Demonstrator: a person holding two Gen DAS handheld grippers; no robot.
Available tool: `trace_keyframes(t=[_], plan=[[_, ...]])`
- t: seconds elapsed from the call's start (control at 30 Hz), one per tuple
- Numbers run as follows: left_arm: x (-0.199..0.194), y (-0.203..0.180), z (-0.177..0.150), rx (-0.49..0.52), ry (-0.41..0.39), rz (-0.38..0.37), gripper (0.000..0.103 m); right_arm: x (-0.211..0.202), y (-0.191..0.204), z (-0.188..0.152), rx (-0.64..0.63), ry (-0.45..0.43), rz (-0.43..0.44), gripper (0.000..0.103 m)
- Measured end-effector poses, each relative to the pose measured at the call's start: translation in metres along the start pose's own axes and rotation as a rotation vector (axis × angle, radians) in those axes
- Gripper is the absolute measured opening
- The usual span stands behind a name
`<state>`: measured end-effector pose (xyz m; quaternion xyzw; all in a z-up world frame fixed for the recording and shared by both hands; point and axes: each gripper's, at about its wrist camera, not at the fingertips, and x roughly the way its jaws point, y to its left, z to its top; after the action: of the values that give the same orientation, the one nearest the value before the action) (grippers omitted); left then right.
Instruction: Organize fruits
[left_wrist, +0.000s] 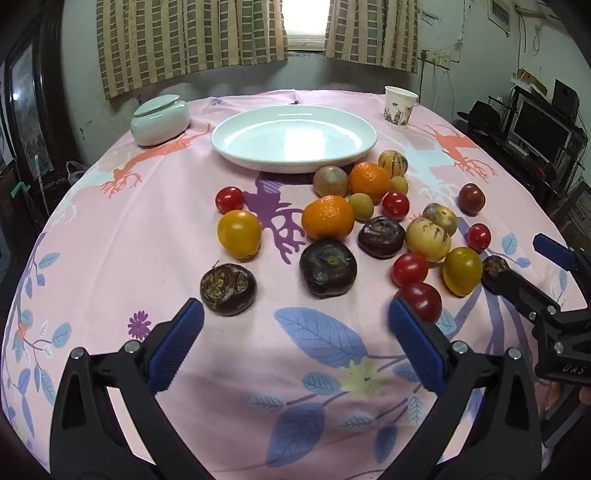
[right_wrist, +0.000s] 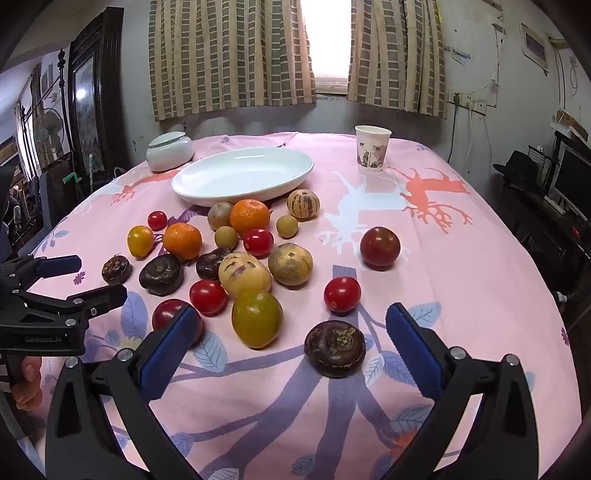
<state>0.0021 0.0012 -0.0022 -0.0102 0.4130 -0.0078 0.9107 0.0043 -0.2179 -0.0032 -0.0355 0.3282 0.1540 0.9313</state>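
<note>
From the left wrist, the left tool (left_wrist: 295, 325) gaped wide and empty above the counter (left_wrist: 110, 258), fruits (left_wrist: 327, 221) scattered before the white plate (left_wrist: 293, 138). From the right wrist, the right tool (right_wrist: 290, 332) gaped empty near a dark chestnut (right_wrist: 334, 349).

My blue-padded black tongs (right_wrist: 286, 332); pink leaf-print tablecloth (left_wrist: 147, 236); by white oval plate (left_wrist: 293, 138): orange mandarins (left_wrist: 328, 217), red & yellow tomatoes (left_wrist: 239, 233).

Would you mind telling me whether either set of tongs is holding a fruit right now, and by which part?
Nothing is held. The left tongs and right tongs both stand wide open above the tablecloth.
</note>
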Motion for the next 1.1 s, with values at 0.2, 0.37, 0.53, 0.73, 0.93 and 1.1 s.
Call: trace_keyframes(t=[0.2, 0.37, 0.53, 0.73, 0.93, 1.1], plan=[[-0.005, 0.001, -0.001, -0.002, -0.029, 0.022, 0.101, 0.003, 0.001, 0.000, 0.010, 0.001, 0.005, 0.102], [-0.002, 0.003, 0.000, -0.015, -0.021, 0.025, 0.101, 0.001, 0.002, 0.002, 0.000, 0.009, 0.005, 0.102], [-0.002, 0.004, 0.000, -0.014, -0.022, 0.026, 0.101, 0.004, -0.002, 0.002, 0.000, 0.008, 0.004, 0.102], [-0.001, 0.005, 0.000, -0.020, -0.020, 0.026, 0.101, 0.002, 0.000, 0.000, -0.001, 0.009, 0.002, 0.102], [-0.001, 0.005, 0.000, -0.019, -0.021, 0.030, 0.101, 0.003, 0.001, -0.001, -0.003, 0.009, 0.003, 0.102], [0.000, 0.005, 0.000, -0.019, -0.019, 0.030, 0.101, 0.004, 0.001, -0.001, -0.002, 0.009, 0.002, 0.102]])
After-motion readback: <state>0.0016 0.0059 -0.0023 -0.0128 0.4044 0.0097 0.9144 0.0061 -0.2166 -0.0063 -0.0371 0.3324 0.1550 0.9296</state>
